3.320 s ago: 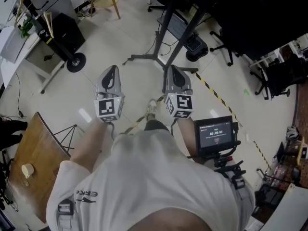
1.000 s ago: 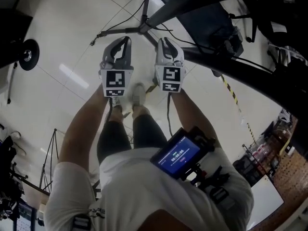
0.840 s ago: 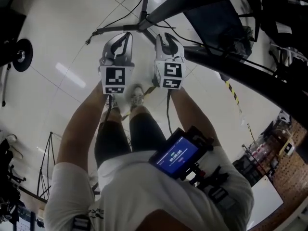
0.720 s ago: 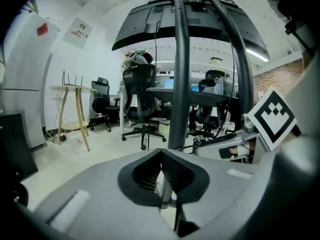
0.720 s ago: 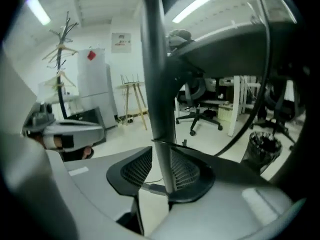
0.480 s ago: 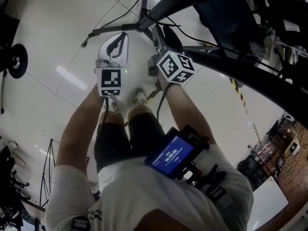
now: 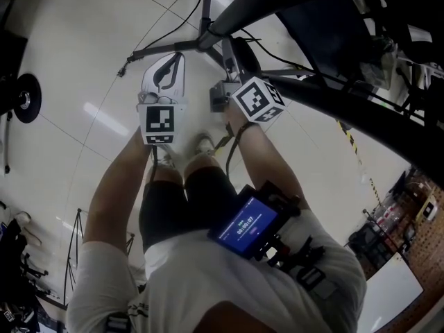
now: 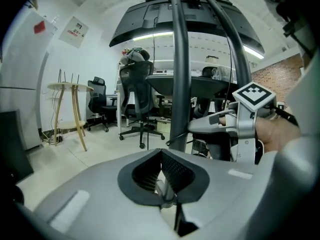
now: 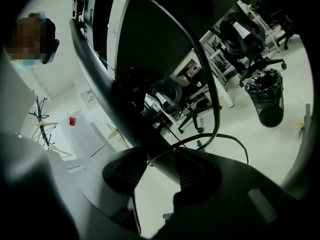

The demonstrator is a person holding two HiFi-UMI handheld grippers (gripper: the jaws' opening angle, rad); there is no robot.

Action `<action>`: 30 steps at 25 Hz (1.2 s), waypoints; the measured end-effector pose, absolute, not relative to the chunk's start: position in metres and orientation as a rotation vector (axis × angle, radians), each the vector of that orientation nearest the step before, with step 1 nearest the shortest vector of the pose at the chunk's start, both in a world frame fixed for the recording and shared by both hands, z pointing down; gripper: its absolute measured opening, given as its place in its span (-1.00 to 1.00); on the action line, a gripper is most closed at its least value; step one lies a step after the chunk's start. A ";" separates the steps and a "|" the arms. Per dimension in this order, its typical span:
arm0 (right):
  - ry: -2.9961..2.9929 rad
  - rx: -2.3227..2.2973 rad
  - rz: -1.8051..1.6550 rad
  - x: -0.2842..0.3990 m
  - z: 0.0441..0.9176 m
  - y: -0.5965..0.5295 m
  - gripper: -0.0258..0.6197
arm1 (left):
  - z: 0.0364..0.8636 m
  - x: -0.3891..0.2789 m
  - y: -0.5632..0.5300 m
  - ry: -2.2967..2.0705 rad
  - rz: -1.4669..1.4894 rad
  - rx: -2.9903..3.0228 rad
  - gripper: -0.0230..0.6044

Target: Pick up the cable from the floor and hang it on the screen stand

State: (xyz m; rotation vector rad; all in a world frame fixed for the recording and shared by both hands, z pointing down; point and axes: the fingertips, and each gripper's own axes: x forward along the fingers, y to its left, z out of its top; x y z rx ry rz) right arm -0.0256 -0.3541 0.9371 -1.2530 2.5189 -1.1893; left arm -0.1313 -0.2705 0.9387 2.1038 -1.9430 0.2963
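The screen stand's dark pole (image 7: 236, 19) slants up from its floor legs (image 7: 156, 48), with the screen (image 8: 185, 19) above. My right gripper (image 7: 232, 53) is rolled on its side against the pole. Its jaws have just been opening and stand open (image 9: 160, 166), with the pole (image 9: 125, 99) running between them. A thin black cable (image 9: 216, 99) arcs down beside the pole and curls past the fingertips; no pad presses on it. My left gripper (image 7: 177, 57) is just left of the pole, shut (image 8: 161, 153), with nothing seen in it. It also sees the right gripper (image 8: 220, 126).
Office chairs (image 8: 137, 101) and a wooden stool (image 8: 70, 106) stand behind the stand. A black bin (image 9: 265, 96) is on the floor to the right. A wheeled base (image 7: 24, 99) sits far left. Yellow-black tape (image 7: 350, 144) crosses the floor. A lit device (image 7: 250, 224) hangs on the person's chest.
The right gripper has rolled over, its marker cube now tilted, and its jaws have spread at the pole. Both grippers sit a little lower. The left gripper stays shut.
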 end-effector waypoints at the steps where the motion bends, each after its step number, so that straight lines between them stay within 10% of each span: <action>1: 2.539 -1.256 -1.172 -0.027 0.937 -0.353 -0.36 | 0.939 -0.131 -0.271 -1.943 0.295 2.104 -0.92; 10: 2.729 -1.285 -1.063 -0.041 0.930 -0.335 -0.80 | 0.930 -0.132 -0.272 -1.942 0.293 2.115 -0.92; 30: 3.051 -1.105 -0.754 -0.068 0.784 -0.241 -0.83 | 0.810 -0.136 -0.249 -1.935 0.296 2.126 -0.92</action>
